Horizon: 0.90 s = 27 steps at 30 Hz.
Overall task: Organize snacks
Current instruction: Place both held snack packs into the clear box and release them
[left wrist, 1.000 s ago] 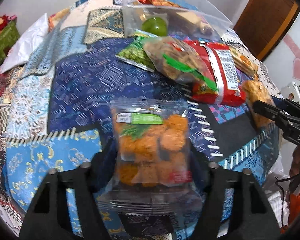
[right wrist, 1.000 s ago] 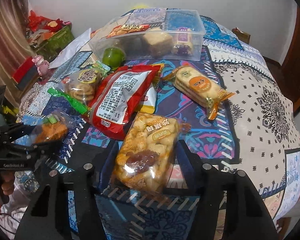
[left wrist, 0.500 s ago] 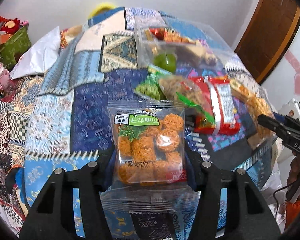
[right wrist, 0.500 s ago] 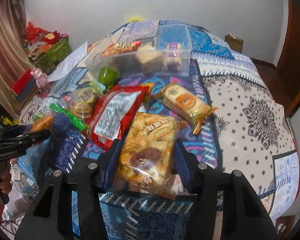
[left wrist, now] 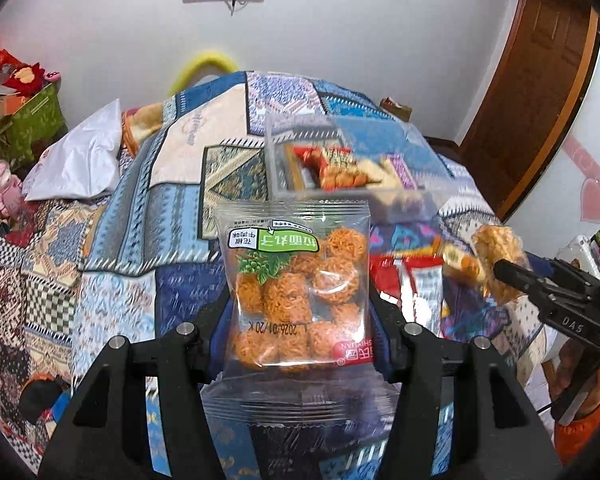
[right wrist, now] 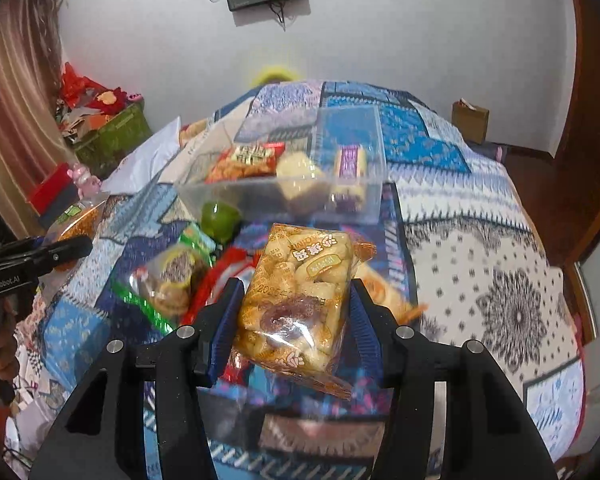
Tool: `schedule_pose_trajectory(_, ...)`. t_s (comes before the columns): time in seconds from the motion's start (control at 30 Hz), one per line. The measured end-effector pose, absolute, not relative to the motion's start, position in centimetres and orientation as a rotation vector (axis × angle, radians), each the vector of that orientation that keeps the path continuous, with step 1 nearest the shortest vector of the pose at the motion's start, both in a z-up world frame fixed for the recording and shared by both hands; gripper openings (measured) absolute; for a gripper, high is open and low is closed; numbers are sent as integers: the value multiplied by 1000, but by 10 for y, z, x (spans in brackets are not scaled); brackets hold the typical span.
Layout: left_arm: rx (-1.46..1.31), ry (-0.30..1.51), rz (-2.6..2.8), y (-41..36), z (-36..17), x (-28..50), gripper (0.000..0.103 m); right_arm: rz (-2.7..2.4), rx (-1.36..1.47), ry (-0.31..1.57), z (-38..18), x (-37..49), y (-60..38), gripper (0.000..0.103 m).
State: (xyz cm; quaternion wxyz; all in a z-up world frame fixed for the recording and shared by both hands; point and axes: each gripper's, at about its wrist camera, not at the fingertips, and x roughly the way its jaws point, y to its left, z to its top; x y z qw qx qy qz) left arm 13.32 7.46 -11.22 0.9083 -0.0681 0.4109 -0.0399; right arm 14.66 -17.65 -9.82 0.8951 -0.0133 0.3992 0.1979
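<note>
Above the quilted bed, my left tool grips a clear orange-noodle-ball packet, my right tool a yellow biscuit bag; I'd release both only once centred over the clear plastic box at frame centre.

Roughly nine snack packs, one bin

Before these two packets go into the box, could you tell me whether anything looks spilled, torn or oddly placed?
Nothing looks spilled or torn. The left gripper holds the orange noodle-ball packet with its print upside down; the right gripper holds the yellow biscuit packet, tilted. Other snacks lie loosely heaped before the clear box.
</note>
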Motion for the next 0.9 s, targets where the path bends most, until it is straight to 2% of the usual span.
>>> schedule_pose_trajectory(0.43, -155, 811, -113, 66, -99, 212, 56, 422, -21, 755, -80, 210, -160, 49)
schedule_pose_trajectory(0.9, -206, 838, -120, 58, -118, 309, 56, 412, -48, 782, -97, 297, -145, 49)
